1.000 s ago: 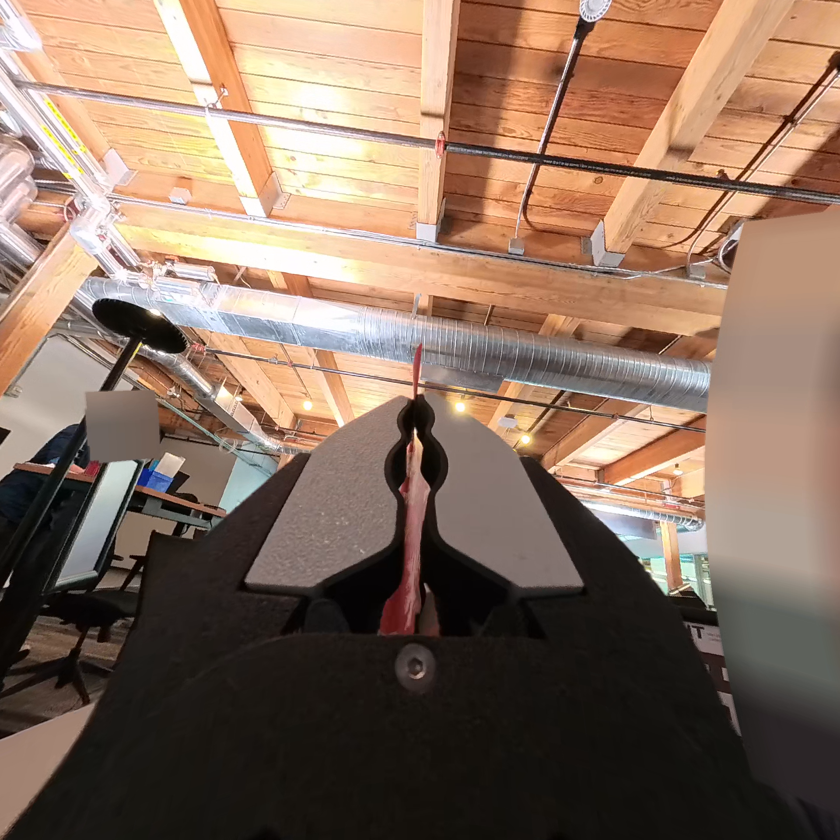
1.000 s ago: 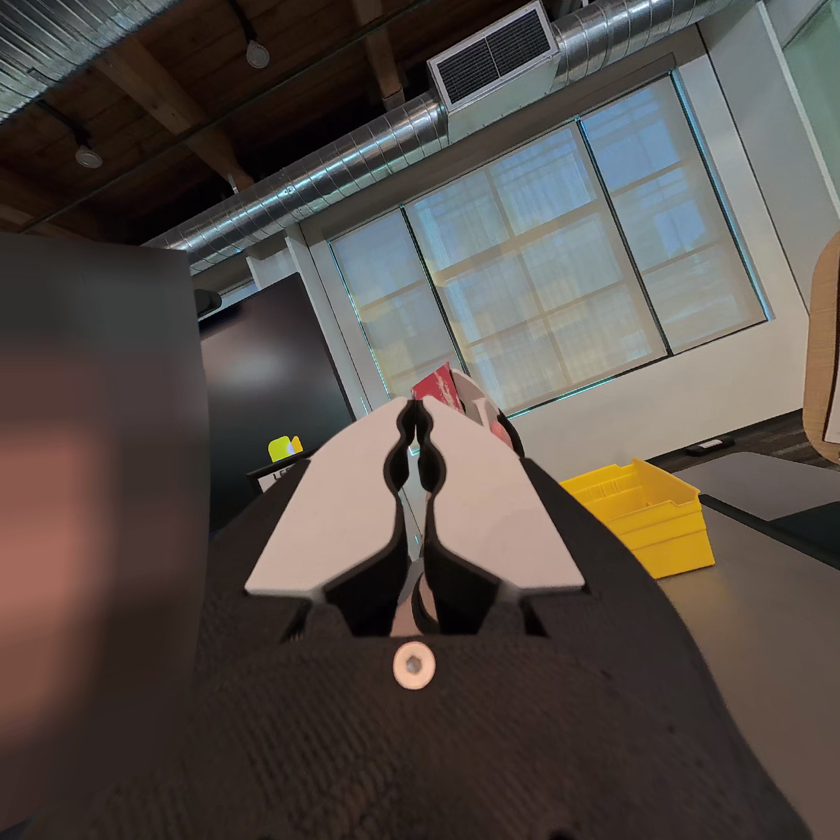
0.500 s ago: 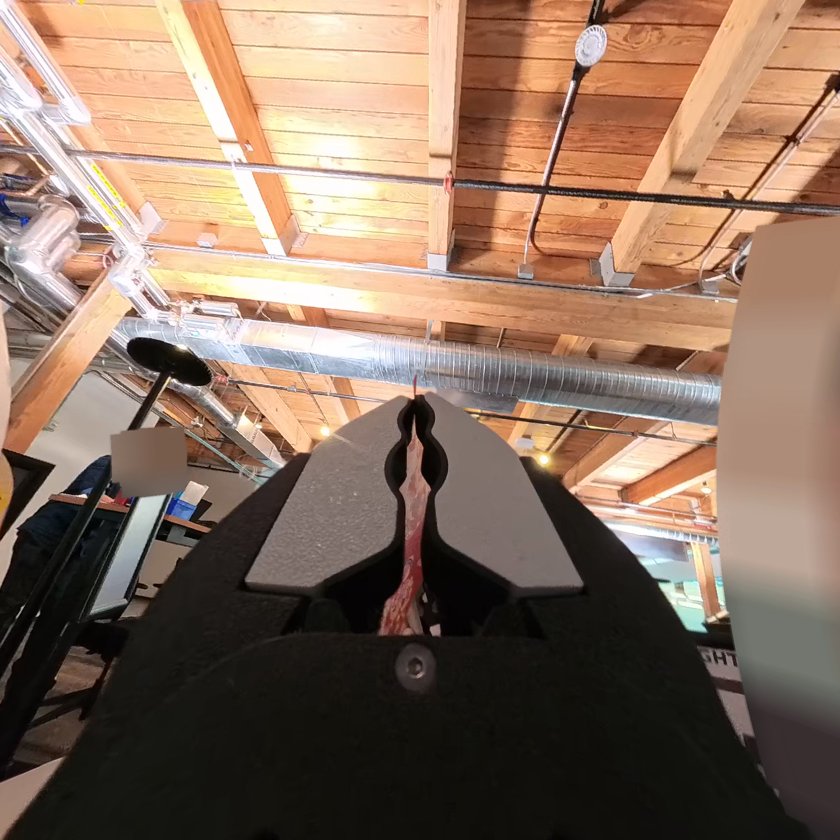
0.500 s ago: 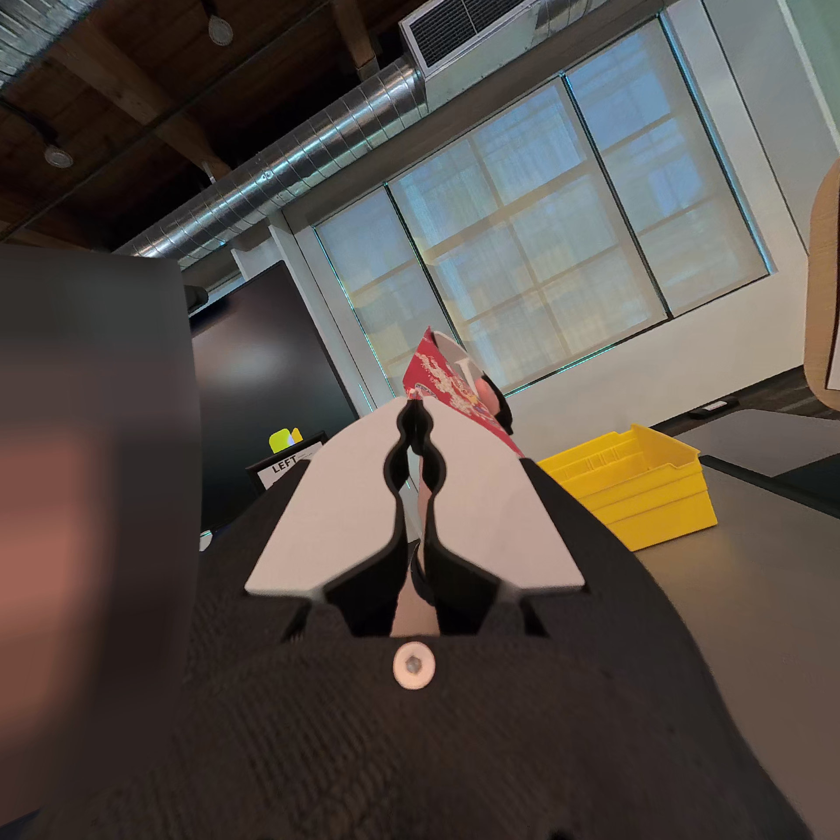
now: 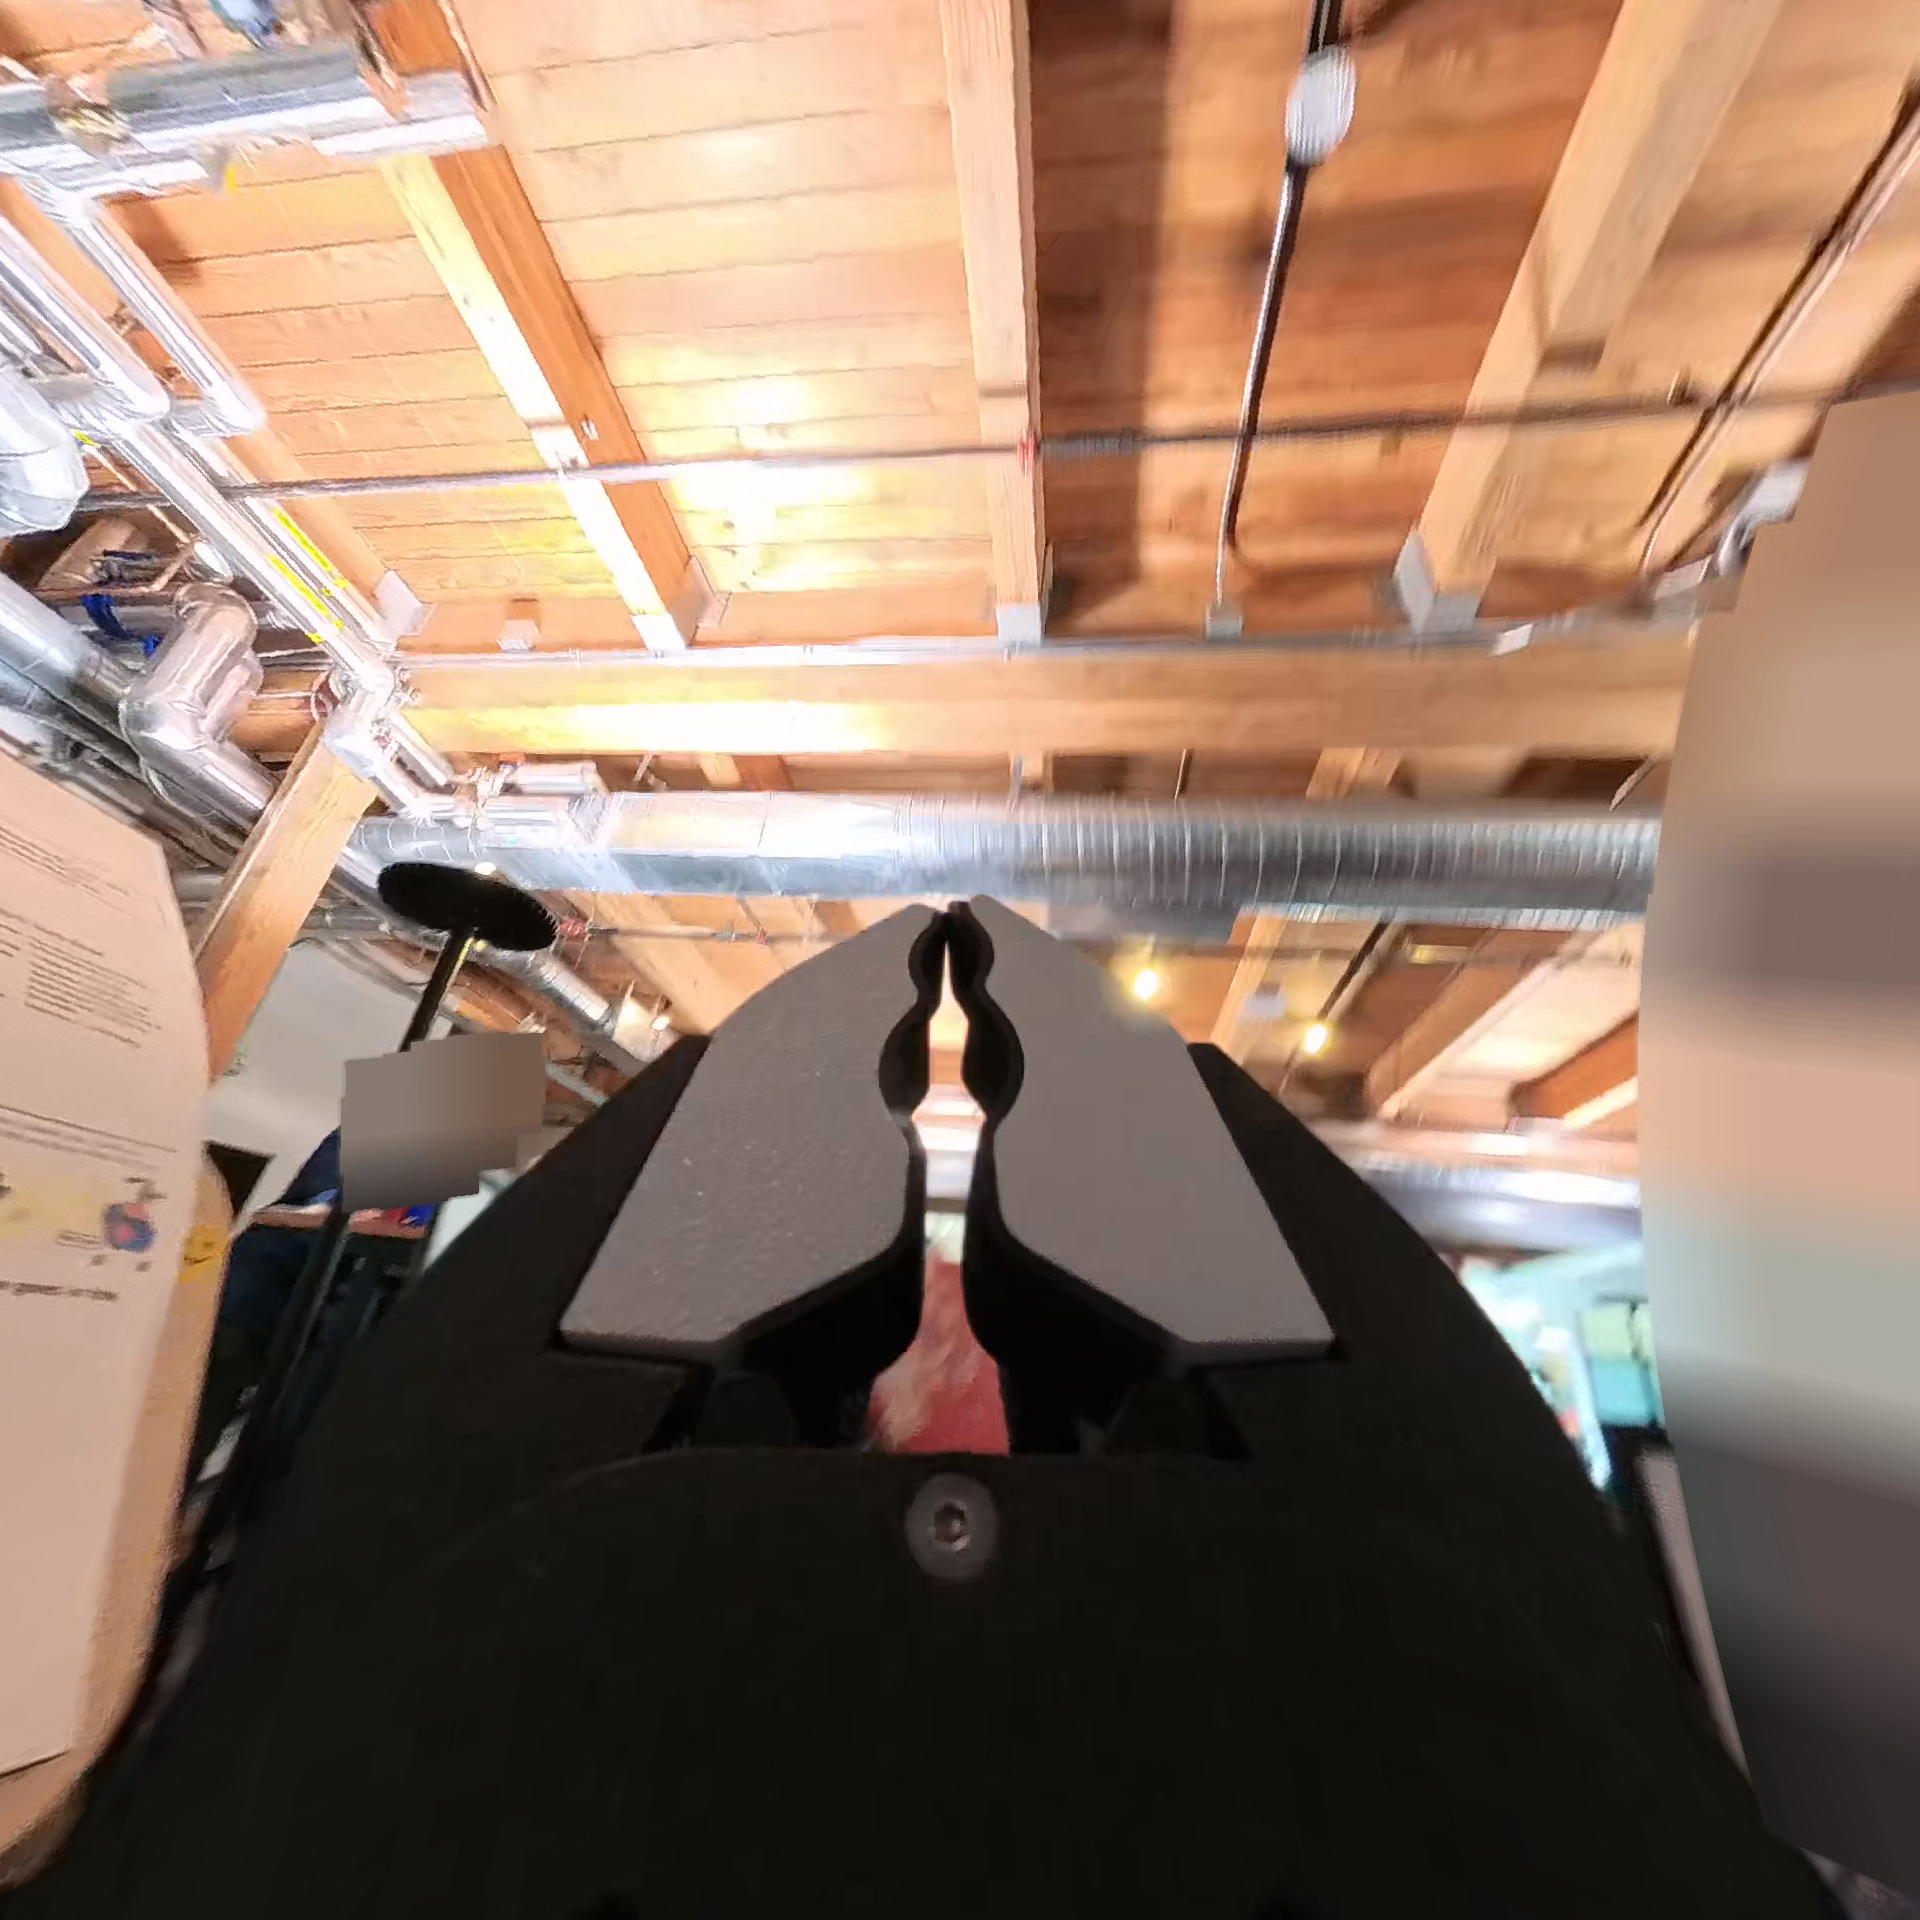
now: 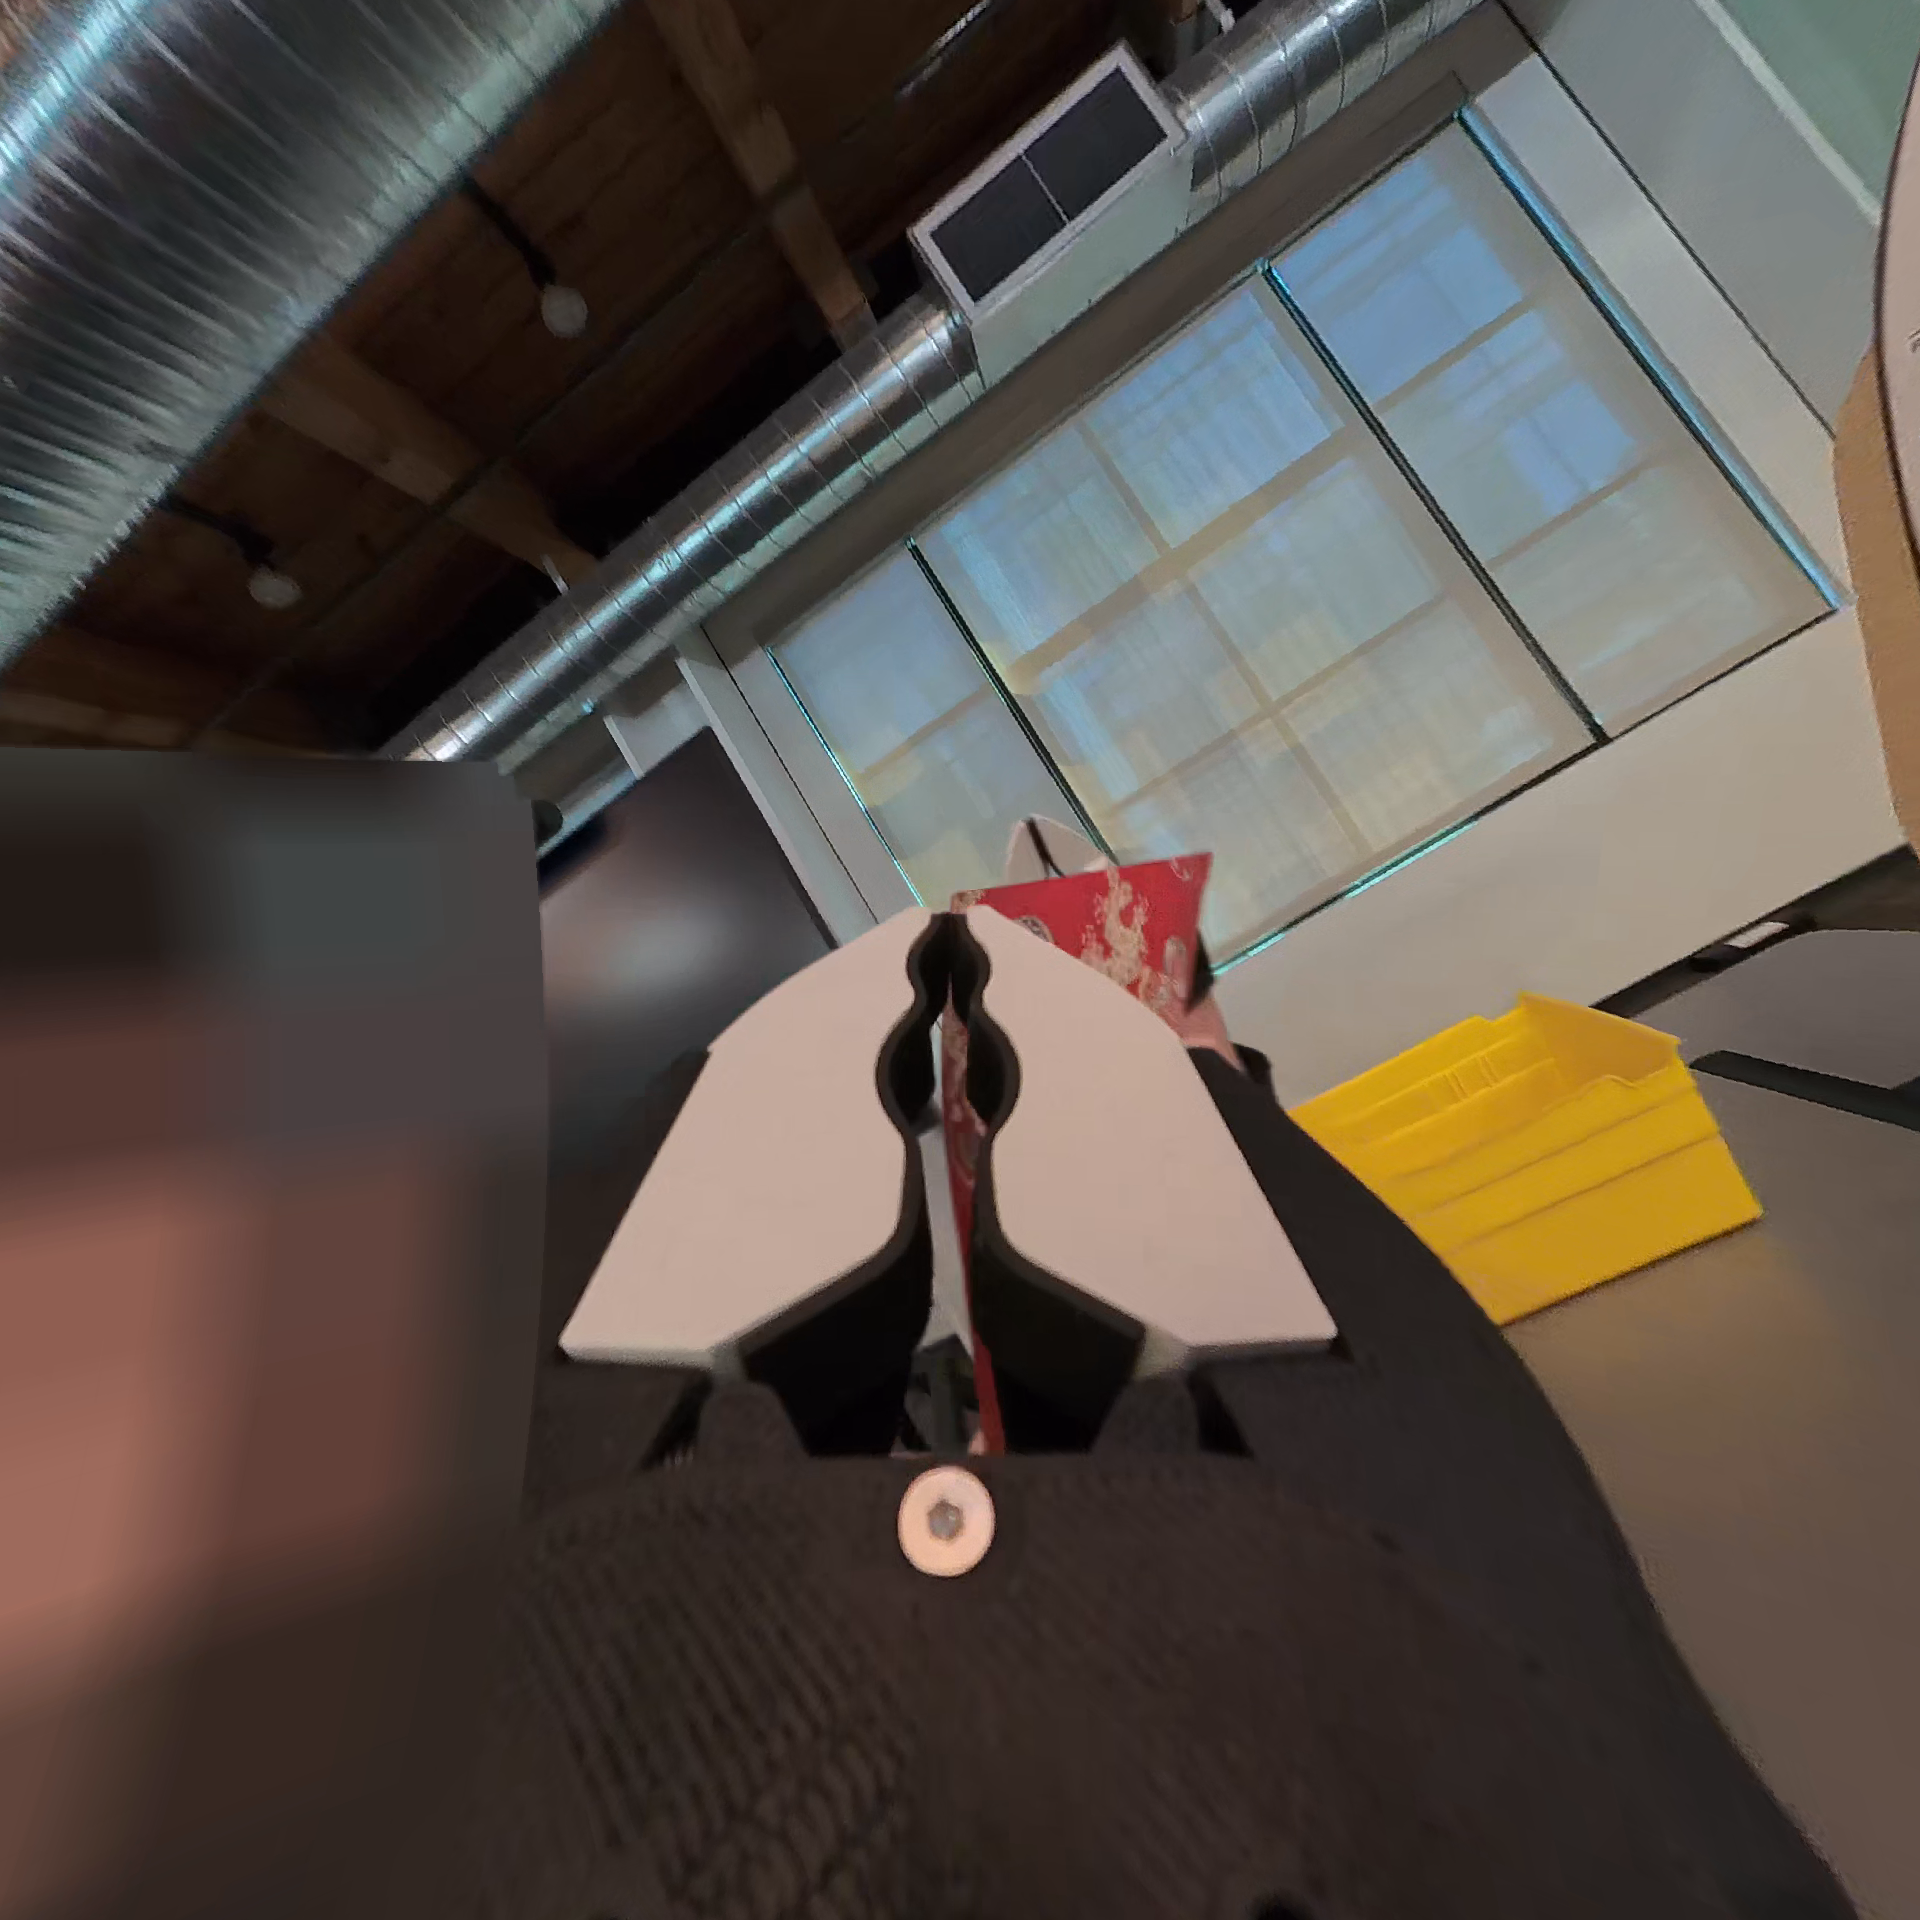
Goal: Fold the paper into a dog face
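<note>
pinching red patterned paper (image 6: 1112,935), right claw (image 6: 954,921) points toward the window (image 6: 1299,623).

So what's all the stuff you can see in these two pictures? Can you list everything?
Paper: one, red with a gold pattern, held up in the air; part of it pokes out past the right gripper's tips, and a blurry red bit shows low between the left gripper's fingers.
Bin: one, yellow, on the grey table at the right.
Table: one, grey, lower right.
Window: one large, many panes, back wall.
Ducts: several, silver, under the ceiling.
Ceiling: wooden beams and planks.
Lamp: one, black, on a thin pole at the left.
Left gripper: black with grey fingers, tips together.
Right gripper: black with pale fingers, closed on the paper.
</note>
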Tool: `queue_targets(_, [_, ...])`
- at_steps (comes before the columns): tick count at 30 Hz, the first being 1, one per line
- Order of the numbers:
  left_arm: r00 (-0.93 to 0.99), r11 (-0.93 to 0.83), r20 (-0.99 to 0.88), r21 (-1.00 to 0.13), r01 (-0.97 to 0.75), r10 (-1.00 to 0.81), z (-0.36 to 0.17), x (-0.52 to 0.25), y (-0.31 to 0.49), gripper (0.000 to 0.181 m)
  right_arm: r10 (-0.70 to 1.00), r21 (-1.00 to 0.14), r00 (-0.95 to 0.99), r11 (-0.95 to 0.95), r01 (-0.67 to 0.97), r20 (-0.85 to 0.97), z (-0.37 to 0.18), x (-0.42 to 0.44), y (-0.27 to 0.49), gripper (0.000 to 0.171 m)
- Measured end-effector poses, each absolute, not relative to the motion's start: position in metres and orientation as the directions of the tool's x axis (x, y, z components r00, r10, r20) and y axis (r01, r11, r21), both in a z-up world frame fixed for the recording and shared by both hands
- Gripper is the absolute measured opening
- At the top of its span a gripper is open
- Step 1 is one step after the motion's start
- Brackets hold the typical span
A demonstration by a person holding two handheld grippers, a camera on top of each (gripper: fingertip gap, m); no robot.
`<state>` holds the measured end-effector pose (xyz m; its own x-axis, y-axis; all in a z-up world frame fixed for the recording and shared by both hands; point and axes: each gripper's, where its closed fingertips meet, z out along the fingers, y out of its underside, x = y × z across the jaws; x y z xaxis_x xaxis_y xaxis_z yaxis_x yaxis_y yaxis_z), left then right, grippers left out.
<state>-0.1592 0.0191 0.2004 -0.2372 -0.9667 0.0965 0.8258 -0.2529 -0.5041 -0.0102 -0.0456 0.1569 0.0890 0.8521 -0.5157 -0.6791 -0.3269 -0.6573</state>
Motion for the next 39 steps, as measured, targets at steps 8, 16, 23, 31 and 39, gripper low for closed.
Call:
queue_targets(8, [-0.472, -0.418, 0.101, -0.647, 0.637, -0.876, 0.162, -0.104, 0.009, 0.022, 0.866, -0.659, 0.107, -0.286, -0.695, -0.488, 0.171, -0.001, -0.057, 0.001])
queue_targets(16, [-0.570, -0.489, 0.137, -0.693, 0.529, -0.810, 0.160, -0.075, -0.030, 0.032, 0.862, -0.690, 0.174, -0.245, -0.681, -0.477, 0.166, 0.001, -0.051, 0.001])
queue_targets(23, [-0.557, -0.542, 0.197, -0.620, 0.567, -0.807, 0.164, -0.087, -0.004, 0.039, 0.865, -0.698, 0.200, -0.213, -0.684, -0.459, 0.169, 0.006, -0.053, 0.001])
queue_targets(31, [-0.486, -0.465, 0.189, -0.697, 0.546, -0.853, 0.150, -0.064, -0.021, 0.014, 0.859, -0.703, 0.214, -0.212, -0.679, -0.465, 0.166, 0.004, -0.050, 0.001])
queue_targets(39, [-0.475, -0.465, 0.198, -0.695, 0.548, -0.857, 0.150, -0.064, -0.019, 0.001, 0.857, -0.716, 0.241, -0.193, -0.671, -0.456, 0.165, 0.004, -0.049, 0.001])
